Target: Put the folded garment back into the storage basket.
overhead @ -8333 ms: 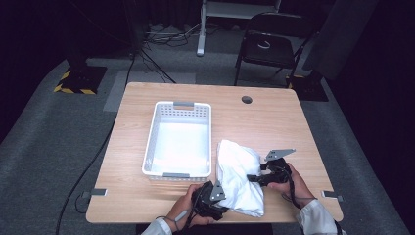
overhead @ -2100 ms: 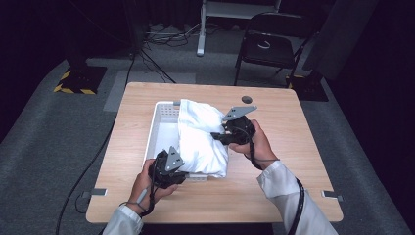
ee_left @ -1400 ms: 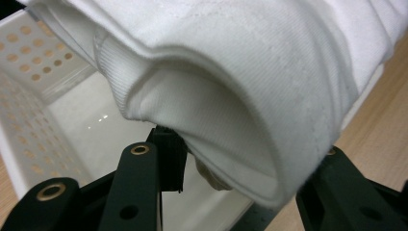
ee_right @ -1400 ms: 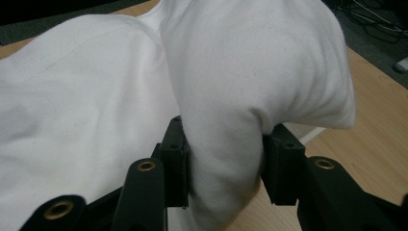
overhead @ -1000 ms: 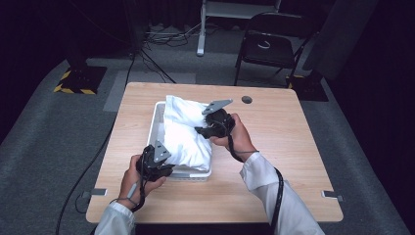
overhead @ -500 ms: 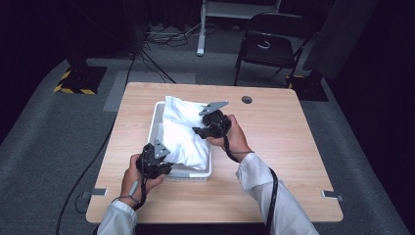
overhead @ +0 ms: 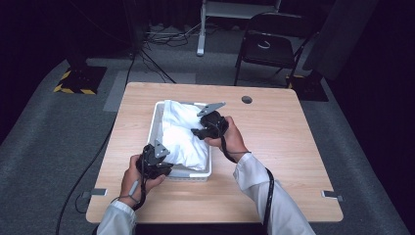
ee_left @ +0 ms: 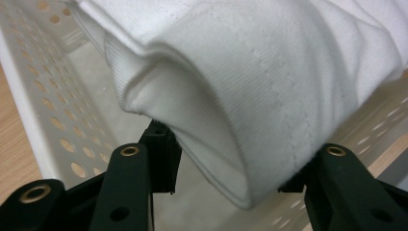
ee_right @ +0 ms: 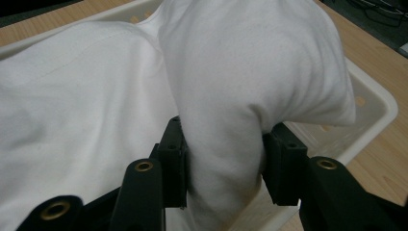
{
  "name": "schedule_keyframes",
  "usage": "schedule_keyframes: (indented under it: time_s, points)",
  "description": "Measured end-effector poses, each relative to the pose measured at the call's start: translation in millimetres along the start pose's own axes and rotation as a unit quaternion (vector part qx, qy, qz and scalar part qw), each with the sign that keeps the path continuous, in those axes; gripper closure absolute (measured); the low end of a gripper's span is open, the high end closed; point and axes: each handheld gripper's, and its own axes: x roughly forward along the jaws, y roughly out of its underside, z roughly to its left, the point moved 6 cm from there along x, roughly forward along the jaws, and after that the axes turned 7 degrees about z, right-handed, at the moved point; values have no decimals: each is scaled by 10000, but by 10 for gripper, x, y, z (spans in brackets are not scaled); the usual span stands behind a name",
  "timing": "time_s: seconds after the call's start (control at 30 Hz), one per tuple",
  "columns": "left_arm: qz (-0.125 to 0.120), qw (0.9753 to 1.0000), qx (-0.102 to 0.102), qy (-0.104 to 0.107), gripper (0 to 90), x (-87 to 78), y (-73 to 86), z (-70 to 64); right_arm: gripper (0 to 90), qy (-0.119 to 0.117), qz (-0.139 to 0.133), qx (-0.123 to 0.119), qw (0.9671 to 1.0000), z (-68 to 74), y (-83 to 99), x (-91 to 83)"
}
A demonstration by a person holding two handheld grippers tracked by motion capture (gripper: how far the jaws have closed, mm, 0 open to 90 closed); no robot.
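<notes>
Placement into white perforated plastic basket [overhead: 154, 128] is looking mostly done: the folded white cotton garment [overhead: 178, 132] is lying across the basket, most of it inside the walls, with the near fold mounding above the rim. Left gripper [overhead: 161, 165] is sitting at the basket's near wall; in the left gripper view its jaws are standing well apart with a rolled hem of the garment [ee_left: 240, 96] draped between them, pads touching the cloth but not pinching it flat, so I am reading it as slackened, letting go. Right gripper [overhead: 199, 132] is working over the basket's right side, jaws bearing on a bunched fold [ee_right: 226, 120] from both sides, gripping it. Remaining, by my judgement: the right gripper releasing, both grippers backing clear of the basket, raised folds settling below the rim
</notes>
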Motion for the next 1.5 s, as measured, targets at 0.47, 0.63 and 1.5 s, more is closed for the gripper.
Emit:
schedule_keyframes:
  time_s: [0.47,0.63,1.5]
  points:
    - [-75,10000,-26,55,495,8,58,10,576,61,174,106,9998,-63,99,138]
    - [-78,9999,-32,77,493,6,64,16,576,68,212,150,9996,-59,112,183]
    - [-267,9996,0,41,471,-43,89,45,538,222,246,250,9991,-92,159,331]
